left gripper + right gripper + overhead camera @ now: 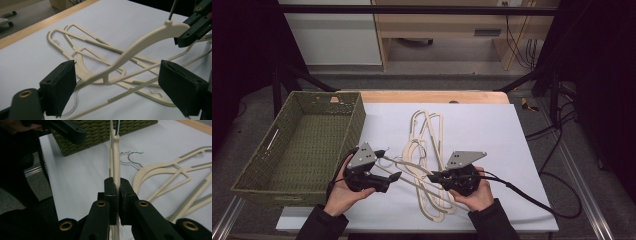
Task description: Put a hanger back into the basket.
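Clamping one lifted hanger point(115, 157), the right gripper point(438, 176) holds it between the left gripper's point(393, 176) spread jaws, other hangers point(428, 131) lying at twelve o'clock, basket point(259, 177) still empty.

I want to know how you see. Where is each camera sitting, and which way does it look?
High view: above the person's side, looking forward and down at the table, basket, both hands and grippers.
Left gripper view: rides the left gripper, looking between its open jaws at the lifted hanger.
Right gripper view: rides the right gripper, jaws shut on that hanger, facing the basket.
Shared: the lifted hanger.
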Action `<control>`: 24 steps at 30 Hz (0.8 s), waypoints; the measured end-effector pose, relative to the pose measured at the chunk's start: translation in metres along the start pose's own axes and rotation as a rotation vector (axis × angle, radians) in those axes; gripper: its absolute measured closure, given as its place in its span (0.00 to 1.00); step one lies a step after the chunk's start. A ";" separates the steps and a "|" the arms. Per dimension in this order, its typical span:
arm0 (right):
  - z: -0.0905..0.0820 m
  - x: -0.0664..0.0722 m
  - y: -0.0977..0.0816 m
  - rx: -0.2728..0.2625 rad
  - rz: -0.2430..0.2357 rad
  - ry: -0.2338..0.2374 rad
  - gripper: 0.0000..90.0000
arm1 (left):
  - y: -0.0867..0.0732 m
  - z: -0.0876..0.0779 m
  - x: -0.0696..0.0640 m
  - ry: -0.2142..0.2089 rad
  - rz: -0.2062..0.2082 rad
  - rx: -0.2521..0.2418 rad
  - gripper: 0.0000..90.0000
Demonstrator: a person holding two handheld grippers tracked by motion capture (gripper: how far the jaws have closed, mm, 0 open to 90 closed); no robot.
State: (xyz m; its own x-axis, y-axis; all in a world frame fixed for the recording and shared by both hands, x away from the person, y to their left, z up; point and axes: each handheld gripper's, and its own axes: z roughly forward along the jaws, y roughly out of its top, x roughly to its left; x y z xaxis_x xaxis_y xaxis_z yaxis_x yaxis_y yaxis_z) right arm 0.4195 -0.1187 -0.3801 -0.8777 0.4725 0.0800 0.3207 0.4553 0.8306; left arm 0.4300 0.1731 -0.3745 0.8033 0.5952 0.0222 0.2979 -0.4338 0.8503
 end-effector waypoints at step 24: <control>0.009 0.009 0.002 0.043 -0.060 0.061 0.92 | -0.004 0.017 -0.019 -0.075 0.161 0.148 0.79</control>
State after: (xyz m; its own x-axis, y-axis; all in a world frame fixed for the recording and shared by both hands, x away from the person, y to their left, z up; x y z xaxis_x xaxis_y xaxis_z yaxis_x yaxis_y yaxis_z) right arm 0.4151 -0.1067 -0.3824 -0.9154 0.3973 0.0647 0.2805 0.5144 0.8104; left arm 0.4222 0.1515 -0.3876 0.8809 0.4609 0.1077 0.2307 -0.6168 0.7526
